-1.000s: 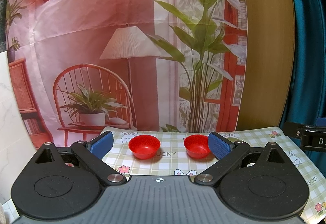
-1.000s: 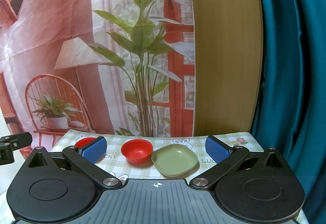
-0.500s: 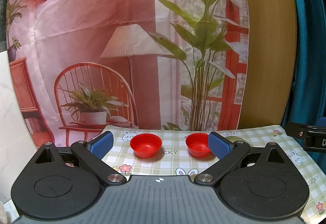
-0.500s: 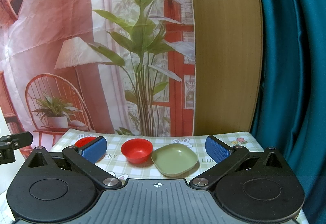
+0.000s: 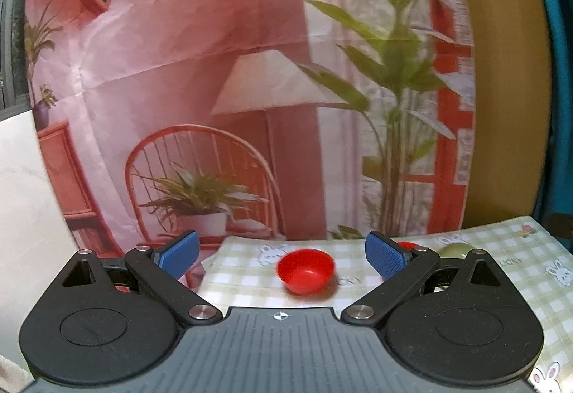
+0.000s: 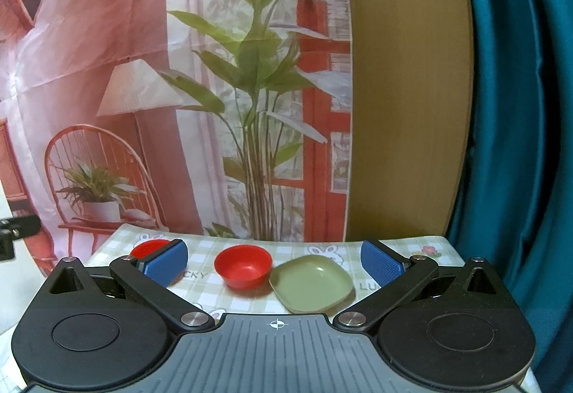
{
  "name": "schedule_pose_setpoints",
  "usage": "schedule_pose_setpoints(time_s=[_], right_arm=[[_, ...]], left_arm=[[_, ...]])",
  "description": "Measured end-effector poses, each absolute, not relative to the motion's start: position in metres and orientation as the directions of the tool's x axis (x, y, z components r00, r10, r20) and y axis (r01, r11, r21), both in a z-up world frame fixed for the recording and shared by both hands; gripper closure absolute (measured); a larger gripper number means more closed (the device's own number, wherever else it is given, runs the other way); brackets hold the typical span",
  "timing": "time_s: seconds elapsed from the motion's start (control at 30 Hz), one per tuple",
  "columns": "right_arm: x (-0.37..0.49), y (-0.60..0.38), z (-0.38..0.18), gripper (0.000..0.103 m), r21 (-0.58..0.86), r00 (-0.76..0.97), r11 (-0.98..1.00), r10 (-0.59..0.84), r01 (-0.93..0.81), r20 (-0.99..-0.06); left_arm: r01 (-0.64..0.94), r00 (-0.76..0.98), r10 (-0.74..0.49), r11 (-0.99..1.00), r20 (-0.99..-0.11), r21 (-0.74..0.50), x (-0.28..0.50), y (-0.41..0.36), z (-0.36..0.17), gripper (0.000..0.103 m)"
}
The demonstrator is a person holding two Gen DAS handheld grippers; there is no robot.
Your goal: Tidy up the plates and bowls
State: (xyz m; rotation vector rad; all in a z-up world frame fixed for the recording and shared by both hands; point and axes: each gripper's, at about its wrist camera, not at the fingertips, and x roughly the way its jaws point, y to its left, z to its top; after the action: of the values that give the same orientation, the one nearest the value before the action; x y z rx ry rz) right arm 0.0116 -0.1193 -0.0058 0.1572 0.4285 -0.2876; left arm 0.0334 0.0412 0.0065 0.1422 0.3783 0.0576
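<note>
Two red bowls and a green square plate sit on a checked tablecloth [image 6: 401,246]. In the left wrist view one red bowl [image 5: 305,271] lies ahead between my open fingers; the second red bowl [image 5: 406,245] and the green plate [image 5: 456,250] peek out behind the right finger. My left gripper [image 5: 283,255] is open and empty. In the right wrist view a red bowl [image 6: 242,266] touches or nearly touches the green plate [image 6: 311,283]; the other red bowl [image 6: 148,247] shows behind the left finger. My right gripper [image 6: 275,262] is open and empty, short of the dishes.
A printed backdrop [image 6: 179,88] with a lamp, chair and plants hangs just behind the table. A wooden panel [image 6: 408,106] and a teal curtain [image 6: 519,124] stand at the right. The left gripper's edge [image 6: 18,228] shows at the far left of the right wrist view.
My left gripper has swung to the left, so the bowls have shifted right in its view and the image is blurred. The right gripper has barely moved.
</note>
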Motion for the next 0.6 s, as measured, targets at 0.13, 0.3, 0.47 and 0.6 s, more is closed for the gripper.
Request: schedule_pose_setpoints(time_s=[0.13,0.3,0.47,0.6], right_arm=[[0.031,-0.113,-0.010,0.001,0.088,0.886,0.959,-0.213,0.271,-0.412],[0.063,-0.097,-0.016,0.002,0.099,0.907,0.973,-0.153,0.207,-0.393],[0.103,-0.071,-0.031,0.008,0.095,0.912,0.988,-0.075,0.123,-0.403],[0.136,-0.046,-0.048,0.014,0.109,0.904,0.992,-0.004,0.056,-0.428]], left_arm=[[-0.058,0.933,0.107,0.987,-0.344,0.148,0.048,0.070,0.012,0.003],[-0.091,0.929,0.148,0.980,-0.339,0.179,0.065,0.098,0.010,0.003],[-0.099,0.908,0.171,0.975,-0.382,0.201,0.081,0.124,-0.002,0.013],[-0.104,0.890,0.166,0.981,-0.424,0.166,0.093,0.150,-0.021,0.015]])
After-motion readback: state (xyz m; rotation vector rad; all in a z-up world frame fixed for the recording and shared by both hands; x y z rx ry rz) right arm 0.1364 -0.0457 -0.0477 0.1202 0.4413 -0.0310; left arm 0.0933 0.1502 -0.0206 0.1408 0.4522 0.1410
